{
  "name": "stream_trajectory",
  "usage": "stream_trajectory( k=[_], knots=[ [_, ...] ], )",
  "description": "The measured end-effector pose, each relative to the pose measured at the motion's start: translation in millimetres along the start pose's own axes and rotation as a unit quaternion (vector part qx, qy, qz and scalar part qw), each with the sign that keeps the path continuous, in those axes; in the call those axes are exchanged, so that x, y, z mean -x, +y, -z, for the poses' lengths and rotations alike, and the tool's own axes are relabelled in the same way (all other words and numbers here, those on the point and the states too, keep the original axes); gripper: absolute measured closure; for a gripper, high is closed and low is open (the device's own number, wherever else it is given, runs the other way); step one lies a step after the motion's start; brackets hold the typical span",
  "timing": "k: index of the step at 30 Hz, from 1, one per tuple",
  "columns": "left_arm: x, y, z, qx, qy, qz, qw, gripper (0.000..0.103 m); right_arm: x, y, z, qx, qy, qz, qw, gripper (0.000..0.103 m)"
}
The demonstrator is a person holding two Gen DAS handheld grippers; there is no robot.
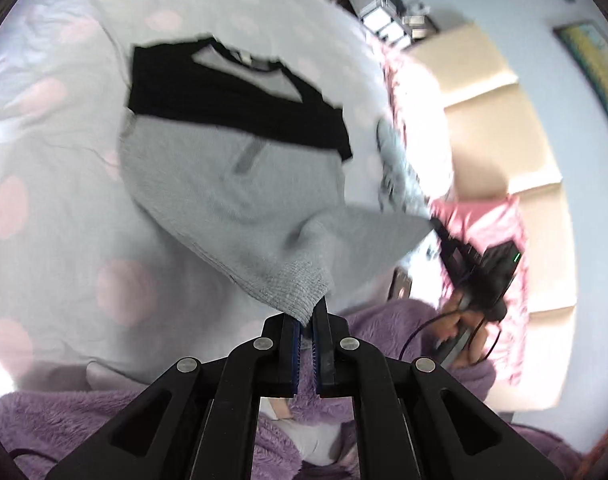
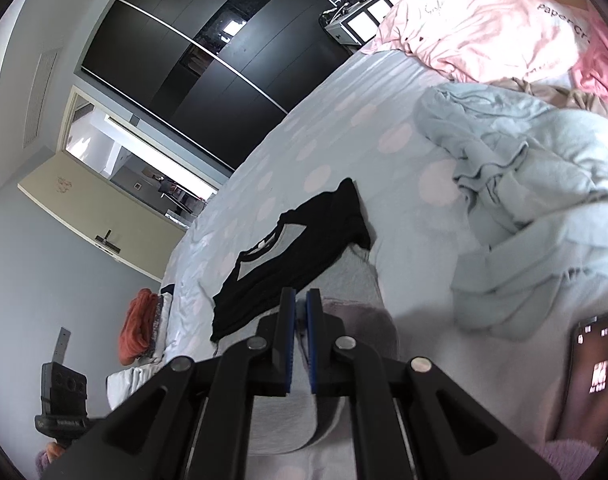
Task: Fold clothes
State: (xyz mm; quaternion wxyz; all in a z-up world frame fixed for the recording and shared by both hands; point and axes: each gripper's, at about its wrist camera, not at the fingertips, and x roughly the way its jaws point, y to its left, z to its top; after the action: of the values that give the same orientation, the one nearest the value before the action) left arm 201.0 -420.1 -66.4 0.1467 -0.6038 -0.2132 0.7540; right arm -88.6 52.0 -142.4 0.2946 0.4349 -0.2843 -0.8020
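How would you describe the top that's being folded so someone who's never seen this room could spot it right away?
Start at the bed with the pale blue sheet dotted with pink circles. Near its middle lies the grey top with black shoulders, its hem pinched by the left gripper and the right gripper. Unlike the crumpled light blue garment beside it and the pink duvet beyond, it is two-toned and spread flat.
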Motion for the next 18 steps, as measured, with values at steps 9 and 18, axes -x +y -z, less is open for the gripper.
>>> stream_trajectory(
  k=[9, 18],
  knots=[
    [22, 43, -24, 0.058, -0.043, 0.038, 0.9966, 0.098, 12, 19, 1, -0.002, -0.003, -0.012, 1.0, 0.098],
    [28, 59, -109, 0.064, -0.062, 0.044, 0.9951, 0.098, -29, 72, -61, 0.06, -0.019, 0.0, 0.998, 0.098]
  ],
)
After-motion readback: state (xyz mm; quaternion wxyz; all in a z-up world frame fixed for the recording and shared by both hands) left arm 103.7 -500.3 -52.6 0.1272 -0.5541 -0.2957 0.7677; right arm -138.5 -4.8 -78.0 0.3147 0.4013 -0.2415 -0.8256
